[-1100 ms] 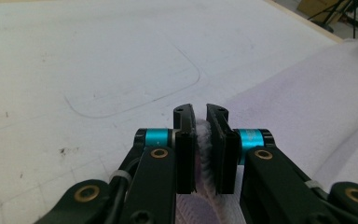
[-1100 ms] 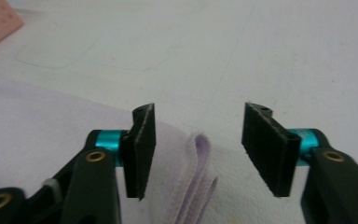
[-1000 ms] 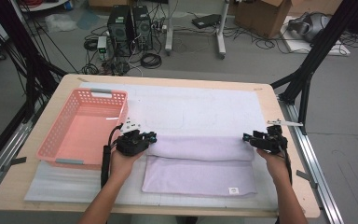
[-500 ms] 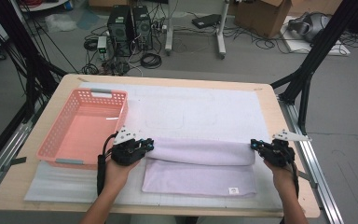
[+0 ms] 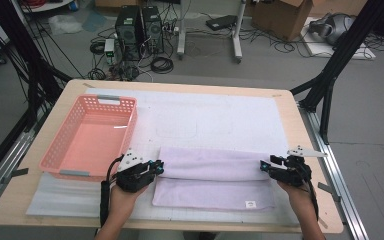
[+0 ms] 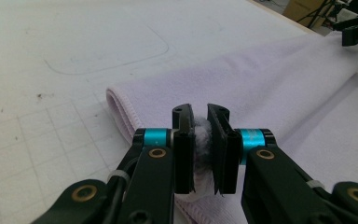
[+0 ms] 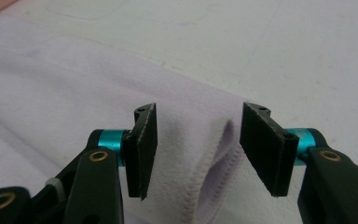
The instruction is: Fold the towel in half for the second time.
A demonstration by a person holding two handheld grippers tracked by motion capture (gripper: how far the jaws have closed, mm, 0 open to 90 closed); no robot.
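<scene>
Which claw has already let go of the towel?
The right claw: its jaws stand wide apart around the towel edge. The left claw is clamped on a bunch of the cloth.

The towel (image 5: pixel 215 177) lies folded on the mat (image 5: pixel 215 117) near your edge of the tabletop (image 5: pixel 290 115); the basket (image 5: pixel 92 137) sits to its left; your left claw (image 5: pixel 156 167) is at the towel's left end, your right claw (image 5: pixel 265 166) at its right end.

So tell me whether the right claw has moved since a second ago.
Yes. In the high view the right claw has come toward the person, nearer the table's front edge, folding the lilac towel over; its jaws now stand open.
</scene>
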